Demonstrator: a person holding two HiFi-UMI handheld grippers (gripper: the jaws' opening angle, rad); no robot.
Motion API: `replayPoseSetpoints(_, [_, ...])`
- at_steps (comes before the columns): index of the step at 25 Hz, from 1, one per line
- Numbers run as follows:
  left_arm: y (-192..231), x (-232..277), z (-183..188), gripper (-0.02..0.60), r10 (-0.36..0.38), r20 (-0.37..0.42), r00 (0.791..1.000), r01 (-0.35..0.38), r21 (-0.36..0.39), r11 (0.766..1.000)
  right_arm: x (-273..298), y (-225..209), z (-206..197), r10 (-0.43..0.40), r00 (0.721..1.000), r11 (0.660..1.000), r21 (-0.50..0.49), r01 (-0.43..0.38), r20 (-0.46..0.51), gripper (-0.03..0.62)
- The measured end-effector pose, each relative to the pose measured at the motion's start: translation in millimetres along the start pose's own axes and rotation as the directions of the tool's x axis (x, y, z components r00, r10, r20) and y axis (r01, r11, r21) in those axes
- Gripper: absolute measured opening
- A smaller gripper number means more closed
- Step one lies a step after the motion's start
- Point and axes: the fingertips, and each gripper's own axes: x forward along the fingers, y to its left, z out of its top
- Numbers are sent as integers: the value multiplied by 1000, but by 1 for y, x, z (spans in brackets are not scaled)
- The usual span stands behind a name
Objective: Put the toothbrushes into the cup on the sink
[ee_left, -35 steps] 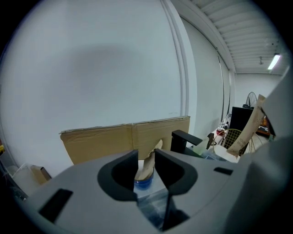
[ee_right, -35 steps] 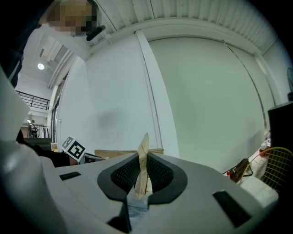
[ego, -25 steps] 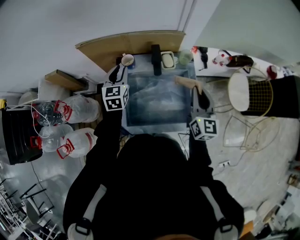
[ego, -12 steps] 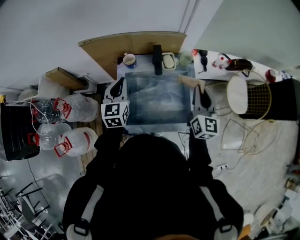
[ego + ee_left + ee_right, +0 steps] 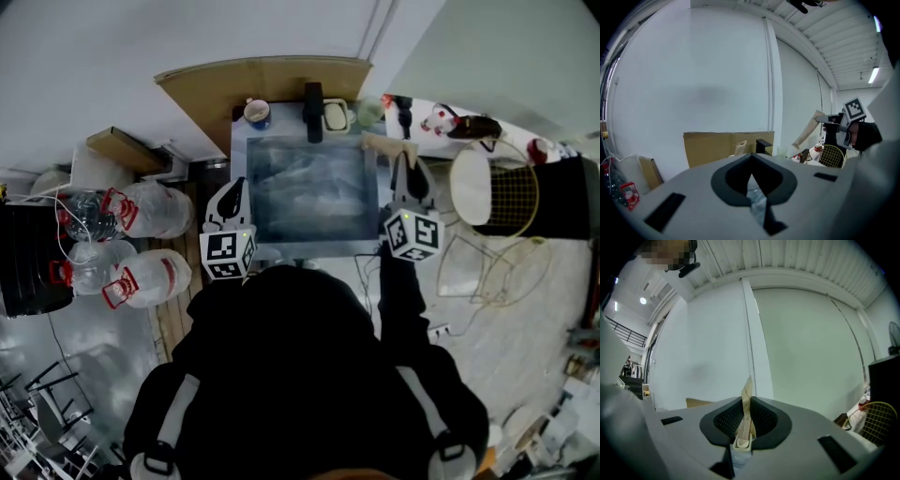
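White wall backs the sink [image 5: 309,192], at whose far right corner a tan, paper-coloured toothbrush [image 5: 384,145] is pinched in the right gripper's [image 5: 405,167] jaws, its long axis running out past their tips and leaning left. The cup [image 5: 256,113] stands well left of those jaws, at the far left corner. The left gripper [image 5: 240,185], nearer the cup, is pressed together on nothing.

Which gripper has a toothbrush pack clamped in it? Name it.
The right gripper: its jaws are shut on the beige toothbrush pack, which sticks out past their tips. The left gripper is shut on nothing.
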Motion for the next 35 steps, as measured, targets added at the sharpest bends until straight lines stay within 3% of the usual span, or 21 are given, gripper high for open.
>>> replayPoseSetpoints(18, [-11, -21, -14, 2, -9, -13, 1000, 9, -8, 1000, 87, -47, 0, -99, 994, 993, -65, 102, 41, 43])
replayPoseSetpoints(35, [-8, -26, -24, 2, 0, -46, 999, -1, -23, 1000, 151, -75, -72, -145, 981, 988, -75, 136, -131, 44])
